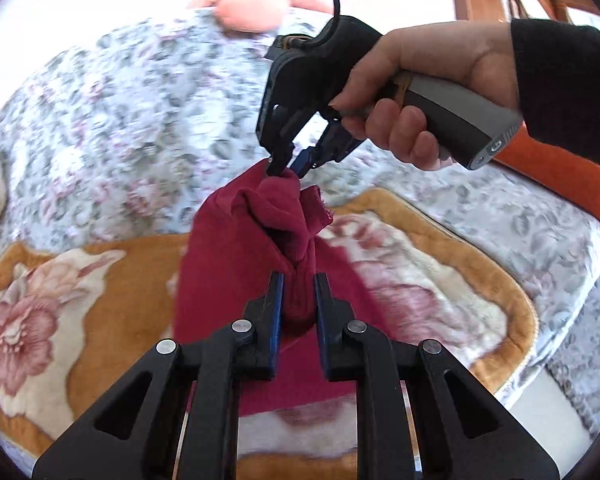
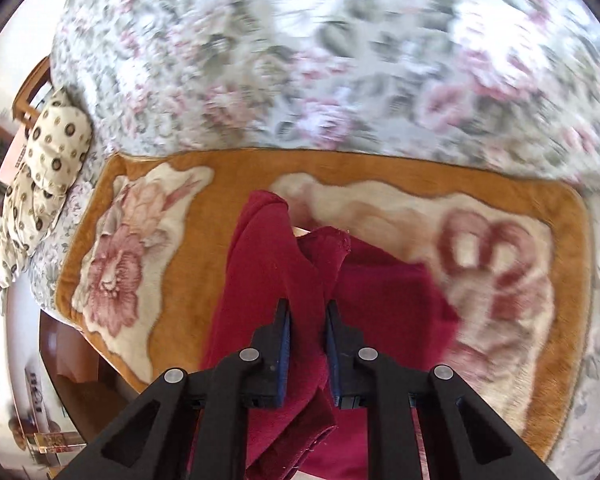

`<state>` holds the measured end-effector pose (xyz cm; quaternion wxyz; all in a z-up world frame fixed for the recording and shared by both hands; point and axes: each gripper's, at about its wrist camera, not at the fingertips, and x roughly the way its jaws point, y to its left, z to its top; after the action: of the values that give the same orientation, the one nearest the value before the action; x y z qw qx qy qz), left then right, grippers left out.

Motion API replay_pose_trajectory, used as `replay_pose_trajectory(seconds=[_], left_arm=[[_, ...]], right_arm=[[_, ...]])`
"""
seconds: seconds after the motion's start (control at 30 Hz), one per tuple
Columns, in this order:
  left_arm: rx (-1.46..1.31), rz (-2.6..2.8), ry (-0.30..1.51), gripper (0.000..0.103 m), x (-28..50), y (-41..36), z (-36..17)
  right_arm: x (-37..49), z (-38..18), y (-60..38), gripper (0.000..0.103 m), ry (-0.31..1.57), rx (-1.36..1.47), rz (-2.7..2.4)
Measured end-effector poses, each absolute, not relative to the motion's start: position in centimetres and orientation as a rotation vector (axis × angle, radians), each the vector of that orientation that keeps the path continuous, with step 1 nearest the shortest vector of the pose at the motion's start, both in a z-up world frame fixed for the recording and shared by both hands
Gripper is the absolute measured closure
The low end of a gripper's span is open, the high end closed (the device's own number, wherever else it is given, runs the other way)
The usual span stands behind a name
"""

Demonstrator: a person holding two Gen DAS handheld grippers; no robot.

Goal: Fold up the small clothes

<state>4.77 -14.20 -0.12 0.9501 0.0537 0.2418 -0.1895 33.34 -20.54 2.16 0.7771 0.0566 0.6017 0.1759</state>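
You have both hand-held grippers, left and right, clamped on the red garment, lifting its bunched edge above the plush blanket to carry the fold over.

floral bedspread, orange blanket, dotted pillow

No words, brand names, numbers or labels can be read in either view. The grey handle of the right hand-held gripper carries one small round symbol near its butt end, seen from the left wrist; it looks like a power sign, though it is too small to be sure. At the left edge of the right wrist view, a pale card shows dark marks too blurred to read.
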Motion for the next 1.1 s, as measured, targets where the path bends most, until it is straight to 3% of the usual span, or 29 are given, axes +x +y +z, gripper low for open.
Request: replay_pose_trajectory(seconds=[0.3,0.53,0.7,0.87,0.93,1.1], left_arm=[[0.260,-0.485,0.606,0.090,5.2,-19.5,-4.2],[0.263,-0.649,0.717,0.088,4.6,-18.4,-5.3],[0.194,-0.620,0.719,0.088,2.9,-12.8,-3.7],[0.092,-0.476,0.727,0.088,5.0,-6.2,-2.4],[0.003,-0.484,0.751,0.088,7.0,-4.9,-2.3],[-0.144,-0.597,0.851,0.088,11.2,-6.4,-3.7]], right_arm=[[32.8,-2.0,-25.5,0.088,1.339,0.108,0.339],[33.1,-6.8,-27.6,0.084,1.316,0.110,0.205],[30.7,-1.8,-30.3,0.083,1.082,0.264,0.173],[22.4,4.0,-28.3,0.083,0.772,0.117,0.438],[18.4,3.9,-26.5,0.081,0.683,-0.001,0.515],[13.6,-0.3,-21.2,0.080,0.714,-0.237,0.532]])
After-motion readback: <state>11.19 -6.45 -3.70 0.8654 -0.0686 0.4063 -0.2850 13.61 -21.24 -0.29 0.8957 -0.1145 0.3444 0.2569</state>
